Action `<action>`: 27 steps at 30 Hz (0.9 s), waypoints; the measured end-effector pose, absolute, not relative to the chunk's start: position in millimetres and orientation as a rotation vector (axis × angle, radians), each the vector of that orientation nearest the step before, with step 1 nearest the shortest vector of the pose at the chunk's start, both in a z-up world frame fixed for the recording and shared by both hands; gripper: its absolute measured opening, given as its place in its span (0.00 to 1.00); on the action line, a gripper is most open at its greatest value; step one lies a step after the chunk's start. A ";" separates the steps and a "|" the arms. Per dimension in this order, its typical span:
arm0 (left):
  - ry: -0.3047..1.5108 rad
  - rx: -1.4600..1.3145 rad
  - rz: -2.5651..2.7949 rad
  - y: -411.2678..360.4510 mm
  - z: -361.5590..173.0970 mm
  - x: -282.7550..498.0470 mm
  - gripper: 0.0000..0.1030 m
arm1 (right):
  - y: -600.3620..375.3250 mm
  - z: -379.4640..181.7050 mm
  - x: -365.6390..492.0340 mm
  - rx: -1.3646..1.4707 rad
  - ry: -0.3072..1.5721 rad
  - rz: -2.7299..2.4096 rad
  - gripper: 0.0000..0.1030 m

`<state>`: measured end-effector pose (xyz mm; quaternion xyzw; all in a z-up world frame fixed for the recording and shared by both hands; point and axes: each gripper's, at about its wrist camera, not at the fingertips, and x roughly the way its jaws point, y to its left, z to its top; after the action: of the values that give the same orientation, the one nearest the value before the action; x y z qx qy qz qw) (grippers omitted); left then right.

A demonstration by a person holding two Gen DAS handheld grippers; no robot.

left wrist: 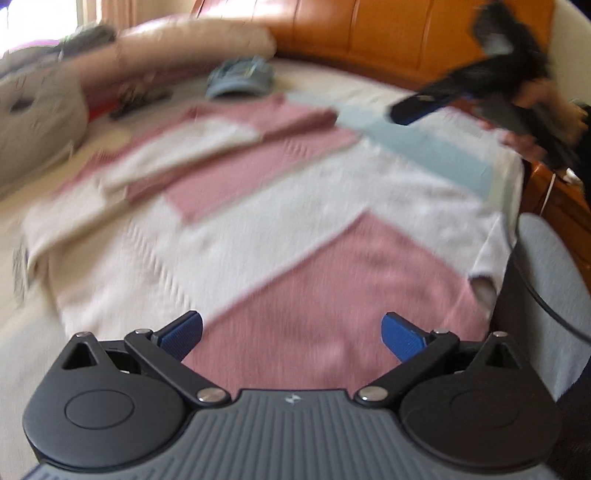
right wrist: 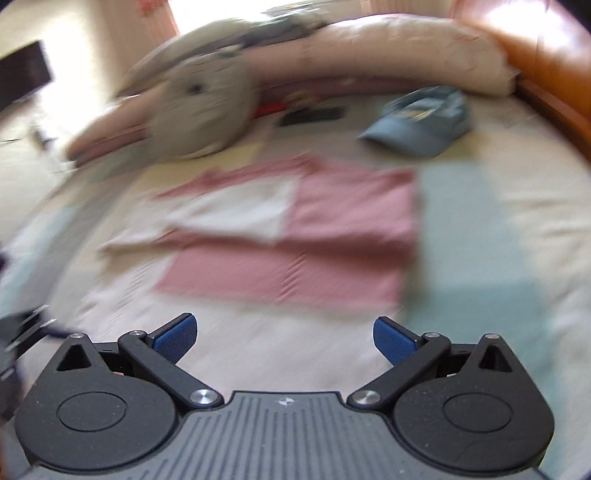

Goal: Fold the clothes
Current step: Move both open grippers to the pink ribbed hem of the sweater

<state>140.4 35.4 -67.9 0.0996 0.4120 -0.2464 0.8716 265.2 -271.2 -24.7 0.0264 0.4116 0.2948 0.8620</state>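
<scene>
A knit sweater (left wrist: 266, 206) in pink, white and pale blue blocks lies spread flat on the bed, with one sleeve (left wrist: 192, 147) folded across its body. In the right wrist view the same sweater (right wrist: 295, 236) fills the middle. My left gripper (left wrist: 291, 334) hovers open over the pink hem area, nothing between its blue pads. My right gripper (right wrist: 285, 338) is open too, above the white part of the sweater. Seen from the left wrist, the right gripper (left wrist: 417, 107) hangs in the air at the upper right, held by a hand (left wrist: 524, 144). Both views are motion-blurred.
A blue cap (left wrist: 240, 79) lies beyond the sweater (right wrist: 421, 122). A grey plush cushion (right wrist: 199, 110) and a rolled pinkish duvet (right wrist: 388, 51) line the far side. An orange wooden headboard (left wrist: 388, 33) borders the bed. A grey chair edge (left wrist: 546, 280) stands at the right.
</scene>
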 end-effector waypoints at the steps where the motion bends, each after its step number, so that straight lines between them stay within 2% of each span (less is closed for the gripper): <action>1: 0.878 0.202 -0.496 35.1 -72.9 137.4 0.99 | -265.4 -31.4 253.0 0.052 0.858 0.646 1.00; 4: 0.907 0.149 -0.449 34.3 -89.9 128.2 0.99 | -240.1 -55.7 224.6 -0.002 0.845 0.686 1.00; 7: 0.820 0.115 -0.370 31.5 -98.5 110.0 0.99 | -219.4 -88.2 207.1 -0.075 0.885 0.667 1.00; 10: 0.774 0.101 -0.304 28.3 -102.5 93.6 0.99 | -205.4 -105.4 178.8 -0.213 0.761 0.622 1.00; 17: 0.774 0.096 -0.250 28.0 -99.3 76.3 0.99 | -209.3 -111.9 164.6 -0.137 0.691 0.541 1.00; 19: 0.814 0.079 -0.251 32.9 -92.1 85.0 0.99 | -209.3 -113.2 162.9 -0.136 0.680 0.539 1.00; 27: 0.756 -0.072 -0.160 72.4 -48.7 170.3 0.99 | -214.6 -115.9 150.5 -0.126 0.628 0.532 1.00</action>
<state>170.3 72.4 -48.7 -0.0351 0.3685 -0.0781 0.9257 150.5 -214.6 -116.0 -0.0610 0.3051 0.2582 0.9146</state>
